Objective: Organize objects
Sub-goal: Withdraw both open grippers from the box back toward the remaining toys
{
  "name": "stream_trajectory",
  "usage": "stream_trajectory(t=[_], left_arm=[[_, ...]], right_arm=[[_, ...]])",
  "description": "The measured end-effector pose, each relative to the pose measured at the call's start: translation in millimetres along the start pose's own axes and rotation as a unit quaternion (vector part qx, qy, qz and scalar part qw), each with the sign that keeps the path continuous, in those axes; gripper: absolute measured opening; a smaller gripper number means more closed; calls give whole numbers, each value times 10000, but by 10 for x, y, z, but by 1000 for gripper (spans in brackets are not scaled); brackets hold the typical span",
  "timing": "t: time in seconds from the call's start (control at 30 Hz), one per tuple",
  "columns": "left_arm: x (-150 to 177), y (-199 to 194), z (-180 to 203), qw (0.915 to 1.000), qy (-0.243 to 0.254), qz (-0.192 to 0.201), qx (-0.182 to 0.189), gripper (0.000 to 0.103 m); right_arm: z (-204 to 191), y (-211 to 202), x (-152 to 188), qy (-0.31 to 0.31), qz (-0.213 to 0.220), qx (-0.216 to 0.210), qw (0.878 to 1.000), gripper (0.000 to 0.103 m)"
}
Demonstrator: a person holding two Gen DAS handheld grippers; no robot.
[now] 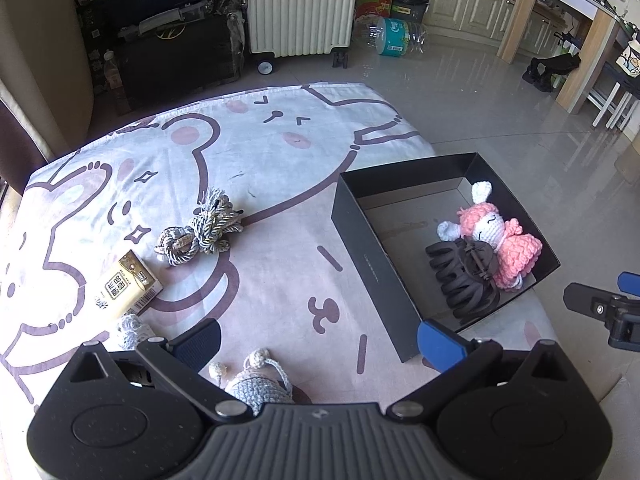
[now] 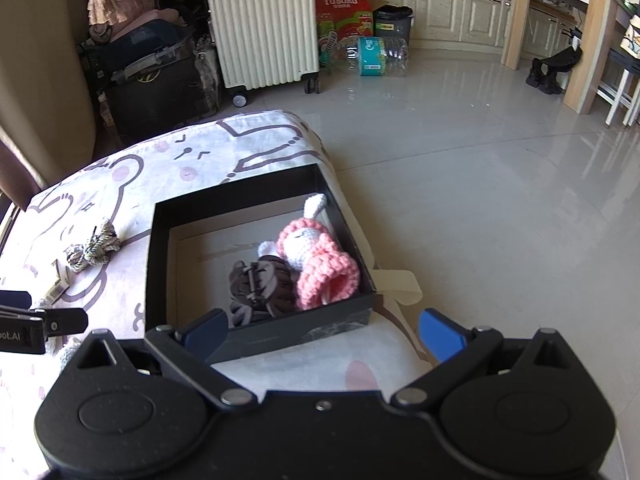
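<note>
1. Starting nearest the left gripper (image 1: 318, 342): its jaws stand wide apart and hold nothing. Just under and between them lies a grey crochet piece (image 1: 262, 386), partly hidden by the tool body, so I cannot tell what it is. It is not yet put away.
2. A little ahead and to the left of this gripper lies a small yellow carton (image 1: 128, 290) on the printed blanket (image 1: 280, 280). Farther ahead is a knotted bundle of cord (image 1: 200, 232). Both are outside the box.
3. The right gripper (image 2: 322, 334) is also spread wide and empty. It hovers just before the near wall of the black box (image 2: 158, 264).
4. Inside the box, ahead of the right gripper, a dark hair claw (image 2: 256, 290) lies touching a pink crochet doll (image 2: 320, 268). These two look already sorted.
5. I judge the task less than half done: two things are in, at least three are left.
</note>
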State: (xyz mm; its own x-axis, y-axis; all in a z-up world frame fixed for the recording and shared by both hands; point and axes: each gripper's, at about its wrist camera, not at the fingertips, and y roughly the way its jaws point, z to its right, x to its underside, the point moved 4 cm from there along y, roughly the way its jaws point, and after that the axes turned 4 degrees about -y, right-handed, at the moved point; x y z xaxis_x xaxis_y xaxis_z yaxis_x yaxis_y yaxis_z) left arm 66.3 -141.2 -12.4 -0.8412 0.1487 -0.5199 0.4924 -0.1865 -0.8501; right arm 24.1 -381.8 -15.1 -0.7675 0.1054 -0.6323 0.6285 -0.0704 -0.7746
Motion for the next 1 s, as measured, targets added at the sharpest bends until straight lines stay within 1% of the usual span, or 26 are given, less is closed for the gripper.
stream_trajectory(t=[0.1, 0.2, 0.33, 0.5, 0.77, 1.0], left_arm=[[-32, -9, -74, 10000, -63, -49, -30, 103], [-72, -38, -189, 9998, -186, 0, -90, 103], [-101, -87, -393, 9993, -305, 88, -213, 103], [-106, -135, -665, 9978, -532, 97, -372, 103], [-12, -250, -1076, 9959, -707, 72, -568, 103], [83, -396, -1362, 9929, -923, 226, -721, 103]], right_arm=[[-76, -8, -36, -112, 30, -37, 9999, 103], [-148, -12, -82, -238, 61, -57, 9997, 103], [-264, -9, -141, -392, 110, -147, 9991, 103], [-433, 15, -194, -587, 124, -286, 9978, 103], [-727, 41, -320, -891, 213, -483, 9946, 103], [-1050, 61, -398, -1215, 277, -733, 9895, 103]])
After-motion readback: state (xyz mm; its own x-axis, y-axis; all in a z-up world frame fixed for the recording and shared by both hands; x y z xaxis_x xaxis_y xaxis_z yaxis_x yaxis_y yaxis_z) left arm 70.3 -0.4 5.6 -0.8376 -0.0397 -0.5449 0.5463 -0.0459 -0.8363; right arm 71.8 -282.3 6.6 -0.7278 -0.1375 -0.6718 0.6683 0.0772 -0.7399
